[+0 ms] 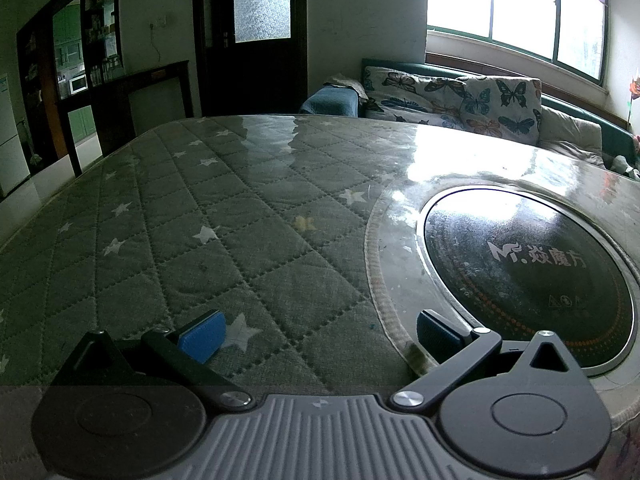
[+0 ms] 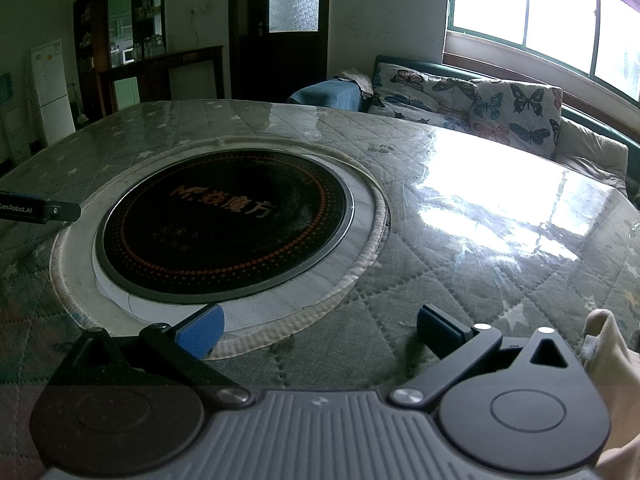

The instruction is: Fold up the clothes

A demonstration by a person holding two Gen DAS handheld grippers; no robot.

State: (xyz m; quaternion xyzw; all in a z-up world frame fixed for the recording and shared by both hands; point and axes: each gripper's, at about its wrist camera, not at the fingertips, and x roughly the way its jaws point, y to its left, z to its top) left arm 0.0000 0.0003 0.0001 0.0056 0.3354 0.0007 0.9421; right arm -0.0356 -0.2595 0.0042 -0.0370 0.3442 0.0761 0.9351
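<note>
Left tongs [image 1: 320, 336] wide and empty over quilted table cover [image 1: 208, 216], right tongs [image 2: 320, 332] wide beside cream cloth [image 2: 612, 356]

Daylight from the window [image 1: 520, 8] at upper right, blown out to white in both views. Strong glare on the glossy table [image 2: 500, 216] cover, esp. right wrist view; softer sheen on the black round hob [image 1: 528, 272]. Left side of room dim, greenish cast. Heavy fisheye bending at edges w/ dark corners. Tongs bodies at btm dark, a darker band across lowest part
</note>
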